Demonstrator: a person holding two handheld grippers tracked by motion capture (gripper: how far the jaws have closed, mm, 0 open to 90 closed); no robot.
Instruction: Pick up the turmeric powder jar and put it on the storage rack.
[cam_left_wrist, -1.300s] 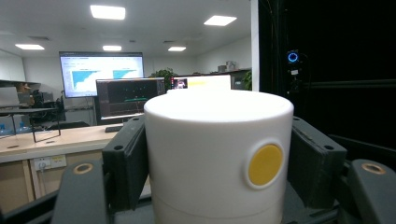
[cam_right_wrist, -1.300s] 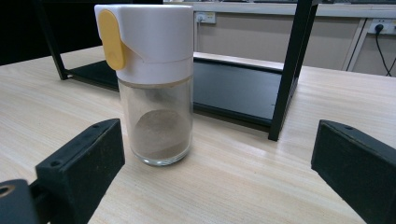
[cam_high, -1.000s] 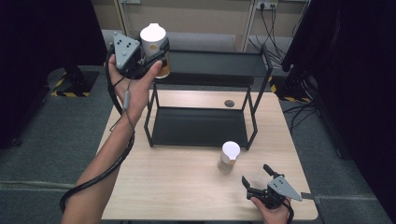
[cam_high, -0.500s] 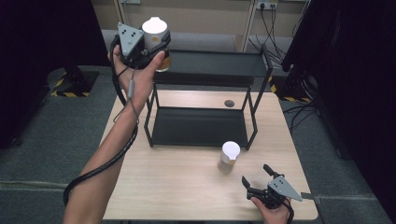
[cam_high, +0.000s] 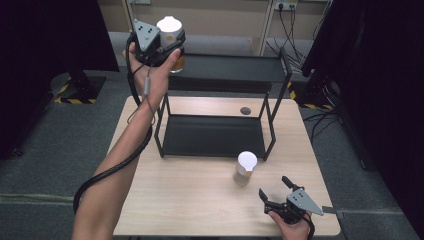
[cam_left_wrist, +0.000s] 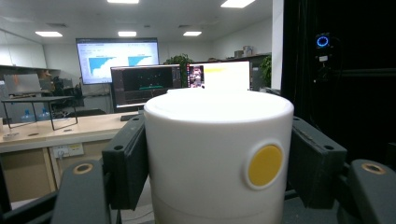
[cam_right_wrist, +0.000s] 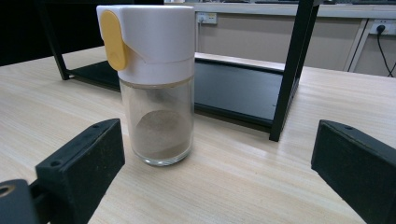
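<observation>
My left gripper (cam_high: 167, 42): upper left of the high view, above the black rack (cam_high: 227, 67), jaws clamped on a white-capped jar (cam_left_wrist: 217, 154).
My right gripper (cam_high: 280, 192): lower right, jaws spread wide, holding nothing.
Second jar (cam_high: 245, 167): upright on the table (cam_high: 190, 200), centre-right, near my right gripper.

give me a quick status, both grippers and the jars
Left gripper shut on white-capped jar, held high by the rack's top shelf. Right gripper open, low on table. Second jar upright ahead of its jaws, untouched. Nothing between.
</observation>
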